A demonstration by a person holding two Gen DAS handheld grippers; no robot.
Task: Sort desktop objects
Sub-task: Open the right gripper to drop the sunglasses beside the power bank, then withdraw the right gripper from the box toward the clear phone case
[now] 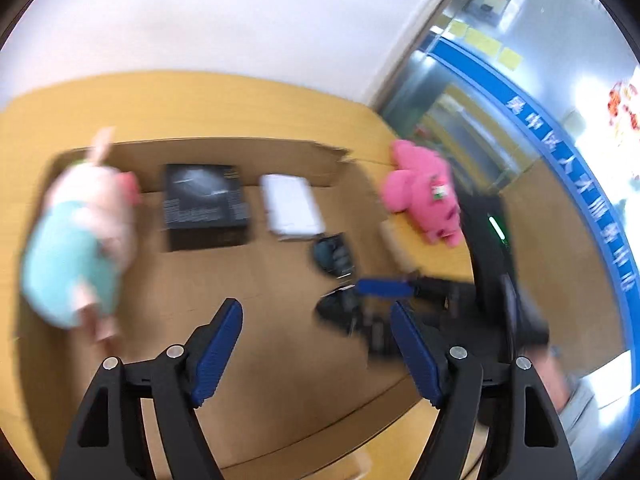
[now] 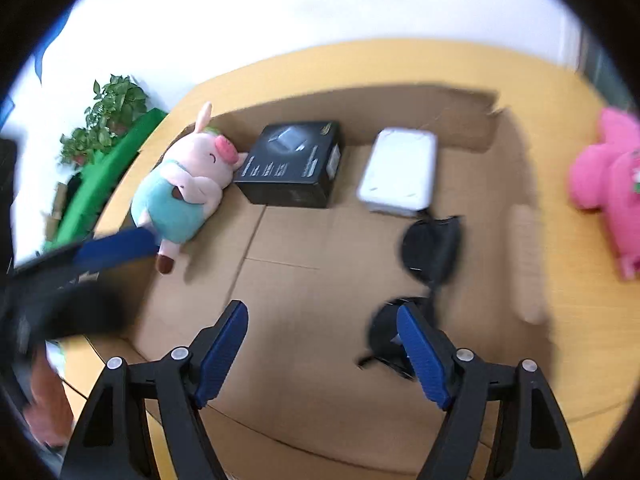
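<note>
Hovering spread and empty, left tongs [image 1: 316, 344] and right tongs [image 2: 322, 350] hang over the flat brown cardboard sheet [image 2: 288, 280]. Left to right: pig plush in teal overalls [image 2: 184, 184], black carton [image 2: 294, 164], white box [image 2: 400, 170], black sunglasses [image 2: 430, 248], pink plush [image 2: 608, 176] on the yellow wooden counter [image 2: 568, 92]. Risk, I'd say: blur suggests haste, and the right tongs could clip the sunglasses.
</note>
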